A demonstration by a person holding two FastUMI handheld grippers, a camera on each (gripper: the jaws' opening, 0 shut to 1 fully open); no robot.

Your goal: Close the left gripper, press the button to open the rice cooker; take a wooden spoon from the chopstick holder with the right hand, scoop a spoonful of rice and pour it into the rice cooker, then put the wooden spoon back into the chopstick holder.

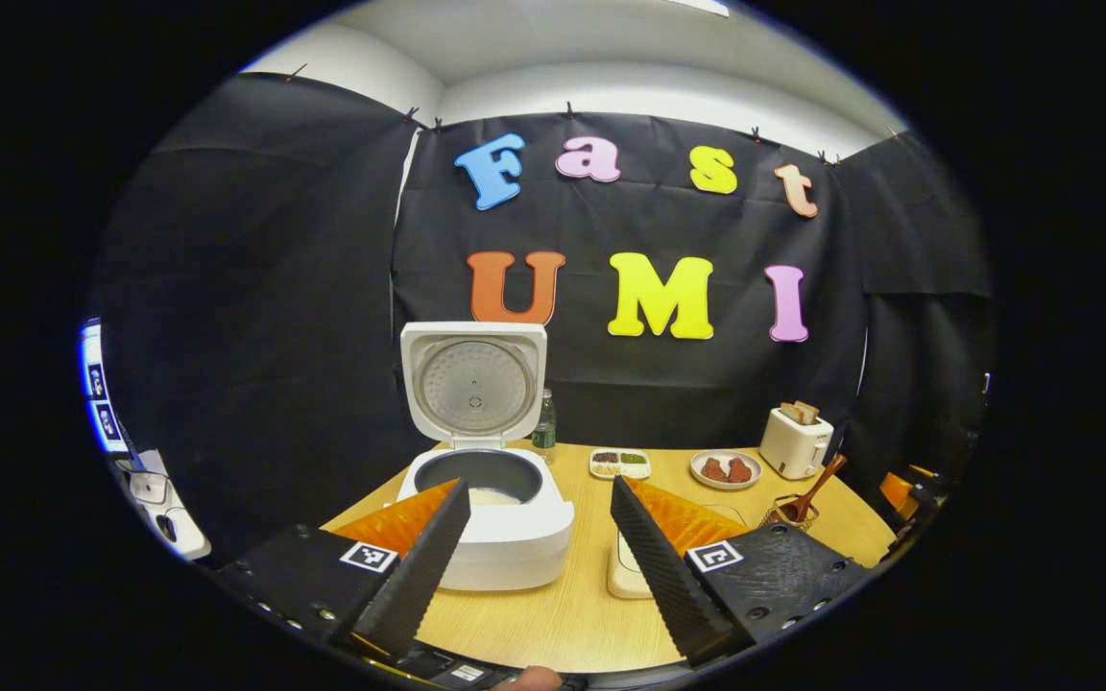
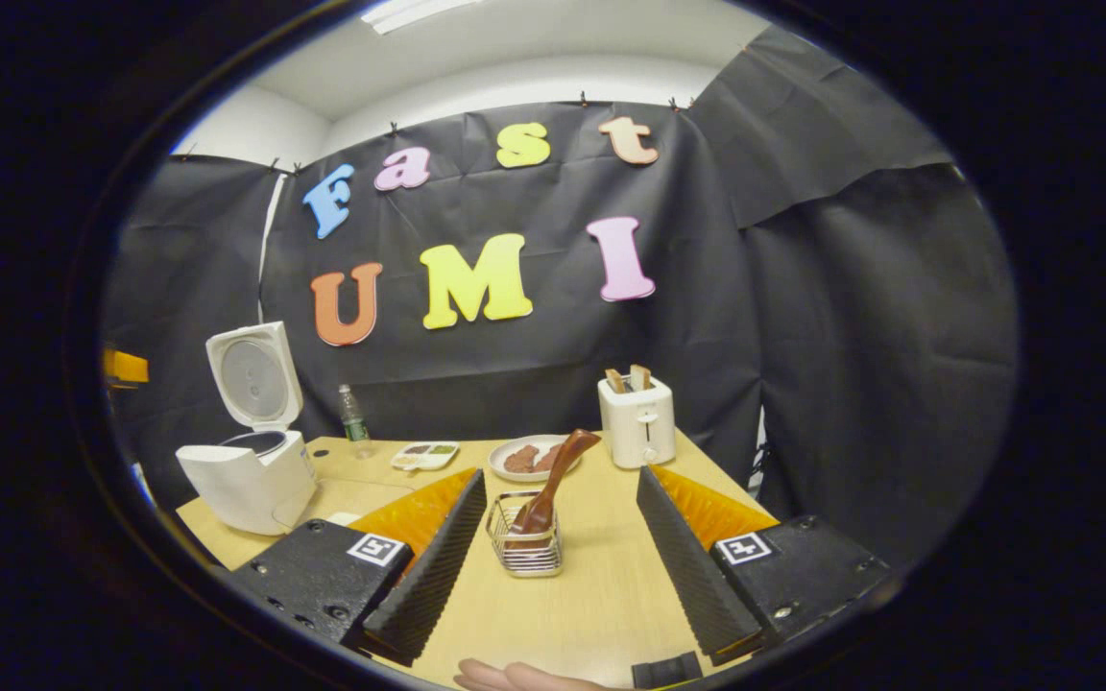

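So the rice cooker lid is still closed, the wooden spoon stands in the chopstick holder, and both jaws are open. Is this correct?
Not quite: the rice cooker lid stands open, as the left gripper view shows. The wooden spoon does stand in the chopstick holder, and both grippers' jaws are open.

The white rice cooker stands on the wooden table with its lid swung fully upright, showing the dark inner pot with a little rice in it. The brown wooden spoon leans tilted in the wire chopstick holder, well apart from the cooker.
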